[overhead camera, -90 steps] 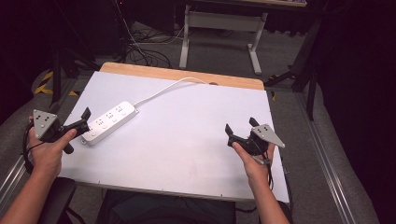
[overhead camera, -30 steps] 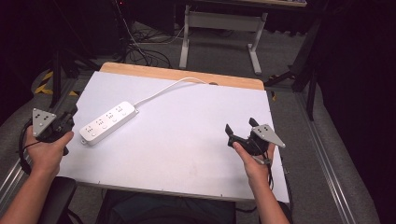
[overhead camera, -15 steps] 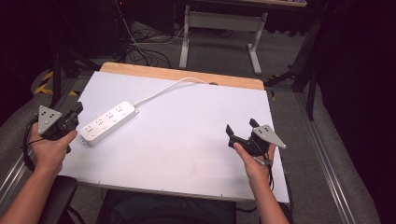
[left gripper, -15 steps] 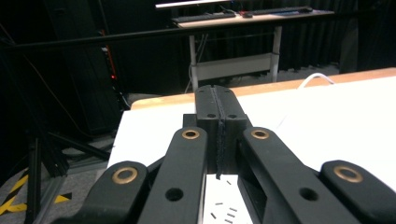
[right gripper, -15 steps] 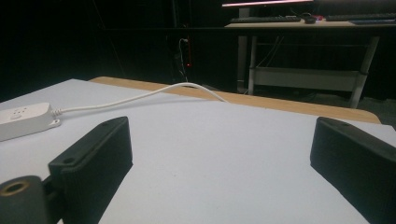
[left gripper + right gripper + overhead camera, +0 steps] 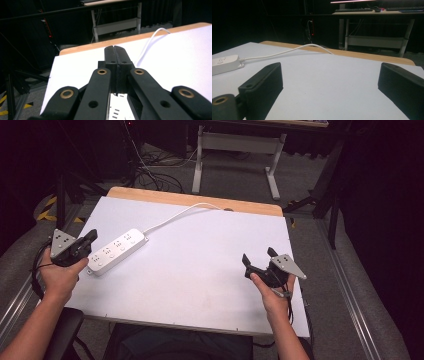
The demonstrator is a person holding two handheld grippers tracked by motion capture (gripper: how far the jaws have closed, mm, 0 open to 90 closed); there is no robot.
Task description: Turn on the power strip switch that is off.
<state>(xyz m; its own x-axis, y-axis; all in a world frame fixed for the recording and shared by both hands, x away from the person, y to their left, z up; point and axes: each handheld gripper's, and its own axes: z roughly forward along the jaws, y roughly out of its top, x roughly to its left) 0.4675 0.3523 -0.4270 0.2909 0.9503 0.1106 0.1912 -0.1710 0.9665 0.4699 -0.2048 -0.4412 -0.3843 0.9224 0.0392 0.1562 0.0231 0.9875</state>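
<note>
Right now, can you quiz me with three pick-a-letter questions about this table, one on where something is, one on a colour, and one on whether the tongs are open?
1. Where is the power strip on the table?
A. near the left tongs
B. near the right tongs
C. on the floor

2. What colour is its cord?
A. red
B. white
C. green

3. How do the left tongs stand?
A. wide open
B. shut
C. gripping the cord

Answers: 1 A, the strip lies beside the left tongs, far from the right tongs. 2 B, it matches the strip. 3 B, the jaws meet with nothing between them.
</note>
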